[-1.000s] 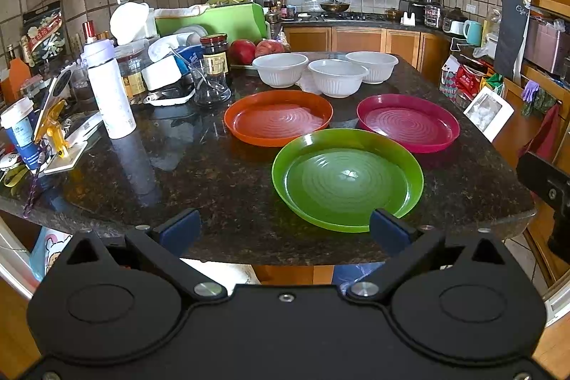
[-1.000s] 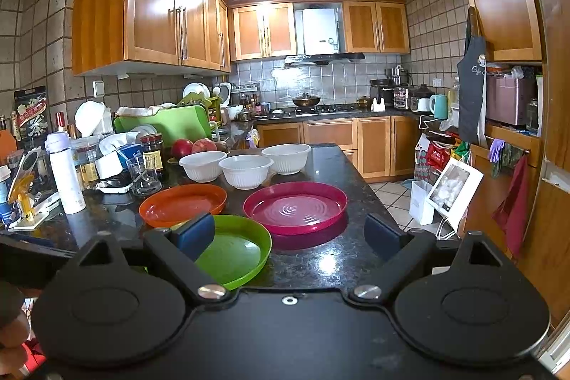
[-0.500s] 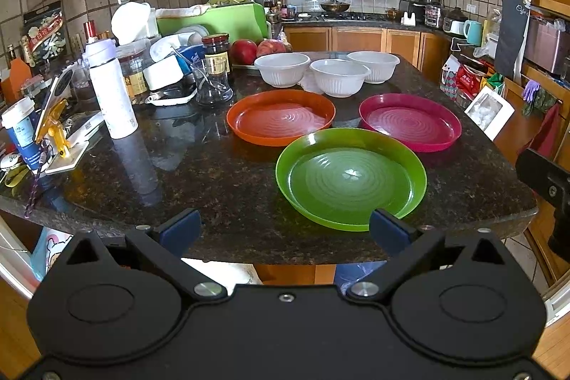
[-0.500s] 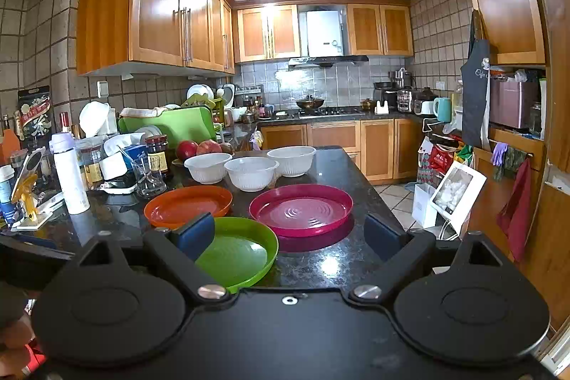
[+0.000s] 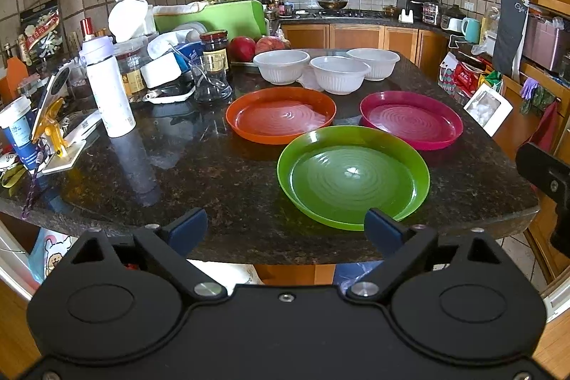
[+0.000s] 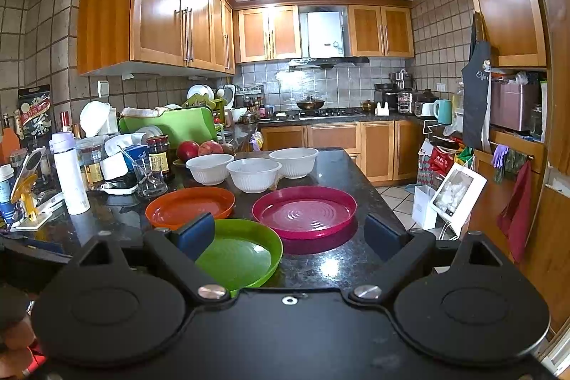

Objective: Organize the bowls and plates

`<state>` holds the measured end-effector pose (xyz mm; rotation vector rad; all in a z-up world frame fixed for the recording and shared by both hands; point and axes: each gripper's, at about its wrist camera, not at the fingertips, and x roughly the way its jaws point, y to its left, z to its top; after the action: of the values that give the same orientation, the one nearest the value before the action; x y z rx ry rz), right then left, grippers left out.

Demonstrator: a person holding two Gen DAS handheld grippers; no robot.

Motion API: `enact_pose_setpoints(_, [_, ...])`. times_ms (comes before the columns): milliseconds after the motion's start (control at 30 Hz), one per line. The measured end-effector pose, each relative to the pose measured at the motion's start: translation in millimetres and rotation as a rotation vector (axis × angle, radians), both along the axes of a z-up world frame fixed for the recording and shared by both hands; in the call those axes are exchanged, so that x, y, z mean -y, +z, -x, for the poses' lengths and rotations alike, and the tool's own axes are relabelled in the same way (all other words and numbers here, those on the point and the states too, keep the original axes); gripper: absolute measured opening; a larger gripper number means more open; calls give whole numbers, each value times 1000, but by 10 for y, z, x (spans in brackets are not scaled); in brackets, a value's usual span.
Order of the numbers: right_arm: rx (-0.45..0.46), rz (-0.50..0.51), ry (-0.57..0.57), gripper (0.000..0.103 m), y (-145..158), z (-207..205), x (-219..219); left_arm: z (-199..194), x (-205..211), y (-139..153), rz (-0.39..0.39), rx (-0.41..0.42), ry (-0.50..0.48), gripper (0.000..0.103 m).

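Both tongs are released, holding nothing, and hang off the near edge of the dark stone surface [image 5: 199,173]. The left tongs [image 5: 286,228] have their blue fingertips [image 5: 187,227] spread wide; the right-hand tip sits over the near rim of the green plate [image 5: 352,175], though contact cannot be told. The right tongs [image 6: 290,235] are likewise spread, the left-hand tip overlapping the same plate in that view.

Three plates lie flat on the surface: the green one nearest, the orange plate [image 5: 281,114] at its 11 o'clock with rims just beside each other, and the magenta plate [image 5: 411,120] at its 1 o'clock. Beyond them, at 12 o'clock, three white bowls [image 5: 340,73] stand upright in a loose row, close together. At 9 o'clock from the plates stand a white bottle [image 5: 108,88] and a glass cup [image 5: 212,81], among other clutter
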<state>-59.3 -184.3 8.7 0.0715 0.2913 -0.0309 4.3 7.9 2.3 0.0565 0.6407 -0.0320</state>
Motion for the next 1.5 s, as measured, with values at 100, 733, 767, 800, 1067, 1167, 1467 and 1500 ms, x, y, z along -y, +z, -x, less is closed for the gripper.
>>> enact_pose_setpoints(100, [-1, 2, 1, 95, -1, -1, 0, -9, -19, -2, 1, -1, 0, 95])
enact_pose_setpoints(733, [-6, 8, -20, 95, -11, -238, -16, -355, -235, -142, 23, -46, -11, 95])
enact_pose_setpoints(767, [2, 8, -29, 95, -6, -245, -20, -387, -245, -150, 23, -50, -11, 95])
enact_pose_setpoints(800, [13, 7, -45, 95, -9, -278, -21, -415, -259, -158, 23, -53, -12, 95])
enact_pose_setpoints(1067, [-3, -5, -106, 94, -54, -609, -19, -802, -400, -242, 27, -95, -38, 95])
enact_pose_setpoints(1167, [-25, 19, -126, 92, -85, -752, -68, -966, -452, -297, 21, -120, -71, 95])
enact_pose_setpoints(1467, [-118, 9, -199, 89, -214, -1024, -29, -1360, -614, -438, 83, -289, -167, 94])
enact_pose_setpoints(1500, [-139, -7, -200, 88, -231, -1052, -15, -1396, -625, -450, 89, -306, -173, 93])
